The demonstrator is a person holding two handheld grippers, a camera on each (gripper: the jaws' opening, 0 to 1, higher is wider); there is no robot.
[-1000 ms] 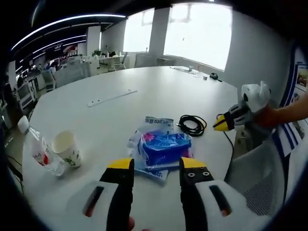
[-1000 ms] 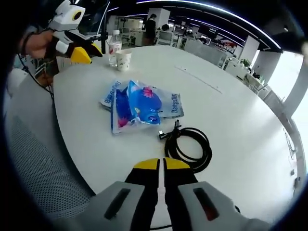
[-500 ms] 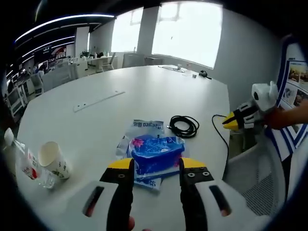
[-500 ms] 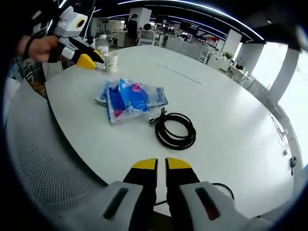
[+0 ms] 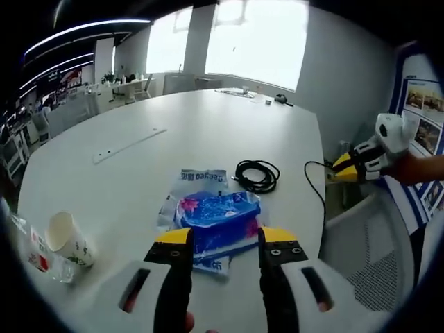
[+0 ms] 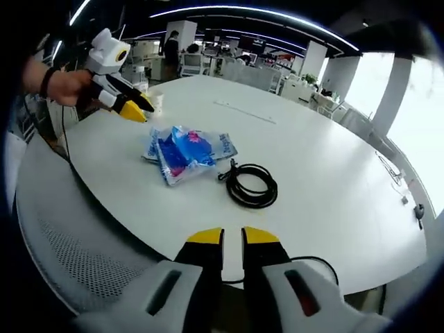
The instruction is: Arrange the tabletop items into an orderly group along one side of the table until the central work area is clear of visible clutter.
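Blue tissue packs [image 5: 216, 218] lay just ahead of your wide-open left gripper [image 5: 225, 237], coiled black cable [image 5: 257, 175] beyond; paper cup [image 5: 68, 239] leftward. Right gripper [image 6: 232, 236] nearly closed, empty, over the white surface's [image 6: 333, 173] edge.

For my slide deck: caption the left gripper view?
Open left tool nears blue packs on a white table, with cable and cup nearby.

Left gripper [image 5: 225, 237] has its jaws spread wide apart, held level. Right gripper [image 6: 232, 236] has its jaws nearly closed, just a thin gap, gripping nothing.
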